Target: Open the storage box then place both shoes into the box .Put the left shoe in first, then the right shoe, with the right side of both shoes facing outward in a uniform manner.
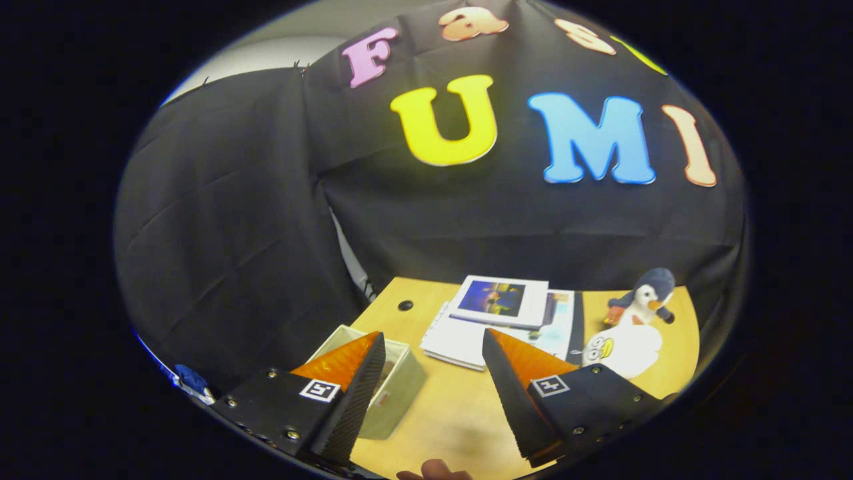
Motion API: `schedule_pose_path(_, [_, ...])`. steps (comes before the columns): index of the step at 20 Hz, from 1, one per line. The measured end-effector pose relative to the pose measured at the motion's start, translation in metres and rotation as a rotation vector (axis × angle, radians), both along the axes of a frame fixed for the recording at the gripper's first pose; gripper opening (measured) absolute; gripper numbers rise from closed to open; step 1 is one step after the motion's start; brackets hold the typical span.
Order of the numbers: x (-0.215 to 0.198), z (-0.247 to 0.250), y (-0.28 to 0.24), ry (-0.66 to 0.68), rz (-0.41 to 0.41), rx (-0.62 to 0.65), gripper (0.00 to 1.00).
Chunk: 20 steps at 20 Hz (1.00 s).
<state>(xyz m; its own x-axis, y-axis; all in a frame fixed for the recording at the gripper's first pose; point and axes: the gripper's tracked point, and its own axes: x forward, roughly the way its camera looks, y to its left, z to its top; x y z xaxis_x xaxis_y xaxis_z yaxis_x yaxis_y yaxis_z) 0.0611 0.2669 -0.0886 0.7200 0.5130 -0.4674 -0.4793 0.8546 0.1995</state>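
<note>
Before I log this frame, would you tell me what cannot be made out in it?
- Pale box, gripper view: left finger covers much of it; lid state unclear.
- Stack of booklets: right finger hides its near corner.
- Plush penguin: lower body hidden behind the gripper, whose fingers stand apart, holding nothing.

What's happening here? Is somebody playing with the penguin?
Nobody is touching the penguin toy; it sits on the wooden table beyond the fingers. A person holds a gripper above the table with its fingers open and nothing between them. A pale open box lies by one finger, and a stack of books and papers lies just ahead. No shoe is in the gripper yet.
</note>
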Motion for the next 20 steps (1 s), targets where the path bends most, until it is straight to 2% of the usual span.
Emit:
schedule_pose_path(6, [0.016,0.063,-0.093,-0.226,-0.205,0.033,0.89])
schedule_pose_path(10, [0.009,0.099,-0.141,-0.368,-0.319,0.03,0.89])
schedule_pose_path(15, [-0.013,0.114,-0.175,-0.423,-0.428,0.034,0.89])
schedule_pose_path(20, [-0.029,0.107,-0.19,-0.408,-0.473,0.002,0.89])
